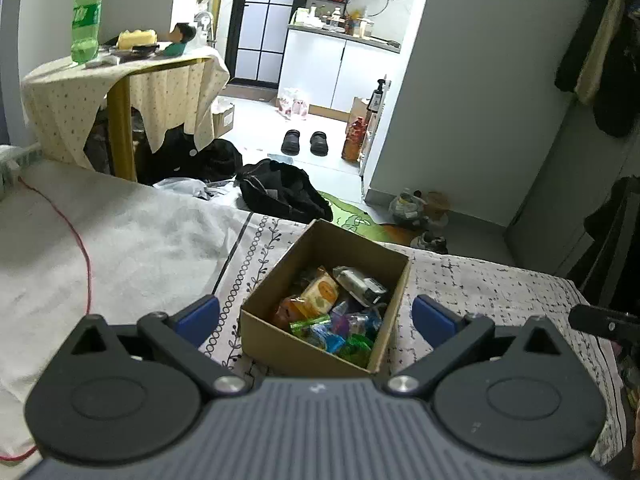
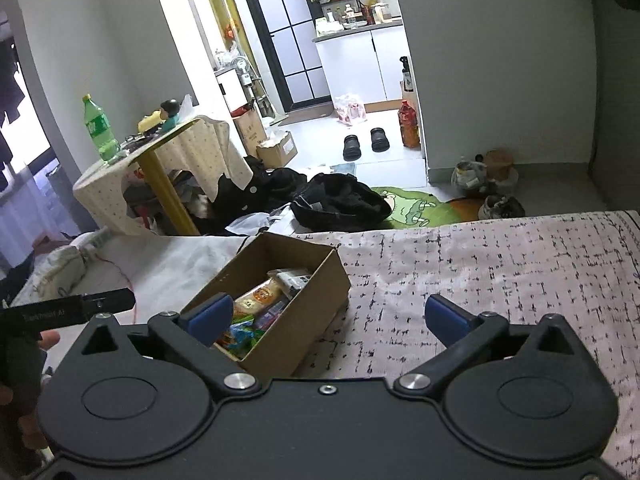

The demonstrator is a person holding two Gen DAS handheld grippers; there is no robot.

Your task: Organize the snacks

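This is a home. A bed (image 2: 500,264) fills the bottom of the frame, clothes (image 2: 340,200) and shoes (image 2: 366,142) lie on the floor, and a small kitchen (image 1: 340,48) shows at the top.

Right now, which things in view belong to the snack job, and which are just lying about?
Job:
- cardboard box on the bed
- snack packets inside it
- left tool and right tool, both open, empty

Lying about:
- green bottle
- black bag
- shoes
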